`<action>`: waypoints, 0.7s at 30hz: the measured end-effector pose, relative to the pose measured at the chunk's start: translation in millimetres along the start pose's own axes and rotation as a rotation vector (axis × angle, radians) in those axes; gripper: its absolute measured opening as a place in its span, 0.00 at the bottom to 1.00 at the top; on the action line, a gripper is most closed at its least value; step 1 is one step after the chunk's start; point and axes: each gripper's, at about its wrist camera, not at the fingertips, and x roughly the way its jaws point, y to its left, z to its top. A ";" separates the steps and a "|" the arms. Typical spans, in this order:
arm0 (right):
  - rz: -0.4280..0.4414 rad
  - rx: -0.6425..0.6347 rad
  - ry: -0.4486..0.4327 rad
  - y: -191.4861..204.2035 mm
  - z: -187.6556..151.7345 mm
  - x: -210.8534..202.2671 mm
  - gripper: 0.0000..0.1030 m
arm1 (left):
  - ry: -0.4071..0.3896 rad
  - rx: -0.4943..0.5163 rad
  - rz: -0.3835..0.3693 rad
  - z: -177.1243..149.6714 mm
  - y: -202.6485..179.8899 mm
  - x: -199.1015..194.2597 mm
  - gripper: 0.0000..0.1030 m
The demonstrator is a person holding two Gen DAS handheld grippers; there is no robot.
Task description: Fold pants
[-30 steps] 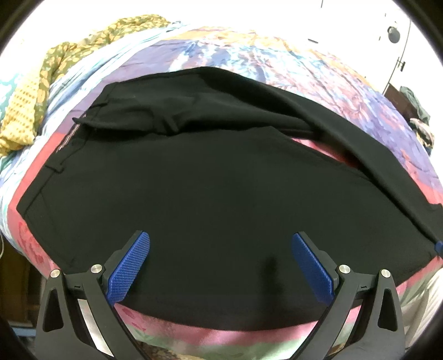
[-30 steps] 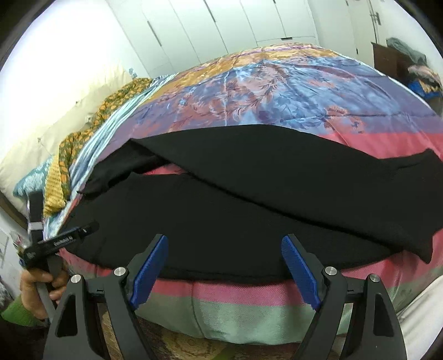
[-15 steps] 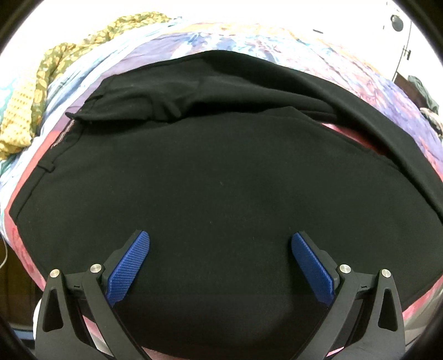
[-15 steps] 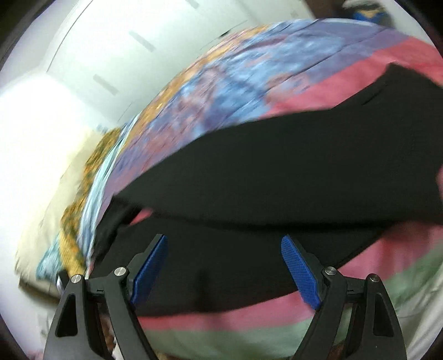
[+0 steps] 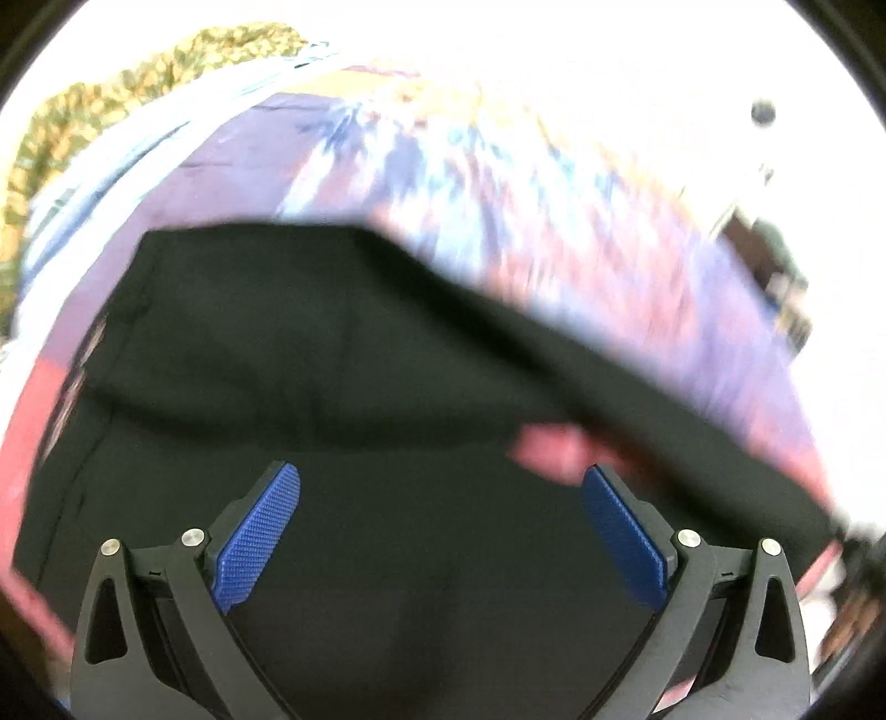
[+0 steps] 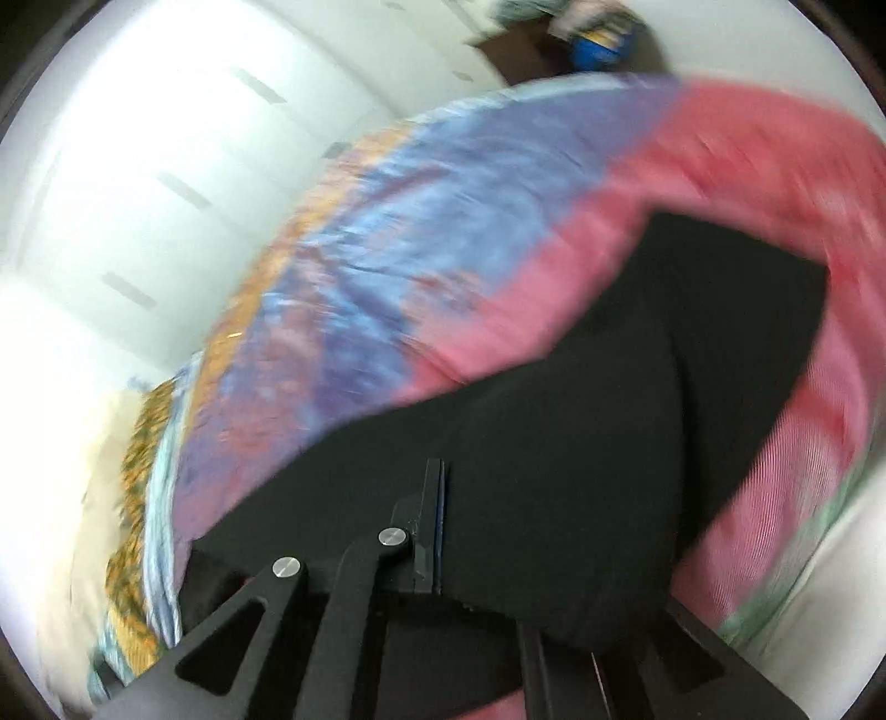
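Black pants [image 5: 332,354] lie spread on a bed with a colourful cover [image 5: 498,183]. My left gripper [image 5: 443,531] hangs open over the near trouser leg, its blue pads [image 5: 257,531] apart and empty. In the right wrist view the right gripper [image 6: 443,531] is shut on a fold of the black pants [image 6: 581,443], and the cloth drapes over its right finger and hides it. The far trouser leg [image 6: 742,310] trails toward the pink part of the cover. Both views are blurred by motion.
A yellow patterned cloth [image 5: 111,111] lies at the bed's far left edge. White wardrobe doors [image 6: 166,166] stand behind the bed. A dark cabinet with clutter [image 6: 531,44] is at the far right.
The right gripper went from open above the pants to shut on the cloth. Its view has tilted sharply. The left gripper stayed open and its view shifted over the pants.
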 end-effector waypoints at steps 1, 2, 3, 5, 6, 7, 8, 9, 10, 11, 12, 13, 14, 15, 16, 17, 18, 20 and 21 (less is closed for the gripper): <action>0.037 -0.053 -0.015 13.8 6.0 -12.8 0.04 | 0.013 -0.038 -0.044 18.7 6.1 8.8 0.99; 0.071 -0.109 -0.030 27.3 10.5 -25.4 0.04 | 0.032 -0.073 -0.075 35.9 12.2 20.3 0.99; 0.093 -0.155 -0.040 38.9 13.2 -34.4 0.04 | 0.056 -0.122 -0.074 58.5 21.3 40.0 0.99; 0.139 -0.256 -0.065 60.9 14.5 -55.1 0.04 | 0.108 -0.190 -0.081 82.9 34.4 71.2 0.99; 0.155 -0.306 -0.078 71.0 13.5 -65.1 0.04 | 0.145 -0.229 -0.094 91.2 40.5 86.6 0.99; 0.166 -0.348 -0.088 78.5 11.4 -73.4 0.04 | 0.173 -0.270 -0.099 97.0 44.8 99.0 0.99; 0.179 -0.398 -0.099 85.7 8.3 -84.1 0.04 | 0.185 -0.293 -0.100 99.2 48.0 105.2 0.99; 0.188 -0.429 -0.104 89.1 5.4 -91.2 0.04 | 0.203 -0.326 -0.095 103.1 52.3 115.9 0.99; 0.201 -0.448 -0.107 89.6 2.6 -98.1 0.04 | 0.210 -0.339 -0.086 103.3 53.2 120.5 0.96; 0.216 -0.457 -0.108 88.8 0.3 -104.5 0.04 | 0.212 -0.349 -0.073 102.3 54.5 123.7 0.90; 0.227 -0.460 -0.107 86.0 -0.7 -109.4 0.04 | 0.217 -0.357 -0.051 100.8 56.2 127.4 0.51; 0.230 -0.457 -0.104 82.4 -0.5 -112.5 0.04 | 0.239 -0.363 -0.054 97.4 57.1 129.1 0.03; 0.227 -0.447 -0.099 76.9 1.1 -113.2 0.04 | 0.246 -0.376 -0.067 92.5 56.7 125.5 0.05; 0.215 -0.438 -0.094 72.0 3.2 -111.5 0.04 | 0.217 -0.376 -0.068 91.5 56.0 116.5 0.05; 0.194 -0.429 -0.091 68.8 6.7 -106.7 0.04 | 0.150 -0.351 -0.075 90.3 51.9 94.1 0.05; 0.171 -0.419 -0.085 63.1 11.6 -100.6 0.04 | 0.094 -0.320 -0.079 88.4 46.9 71.4 0.05; 0.155 -0.404 -0.086 58.5 18.2 -93.5 0.04 | -0.004 -0.269 -0.080 87.6 40.4 29.6 0.05; 0.159 -0.378 -0.099 55.9 34.0 -81.6 0.04 | -0.157 -0.198 -0.075 74.7 29.1 -44.7 0.07; 0.166 -0.369 -0.113 57.4 43.6 -78.5 0.04 | -0.222 -0.169 -0.058 61.8 25.0 -78.8 0.10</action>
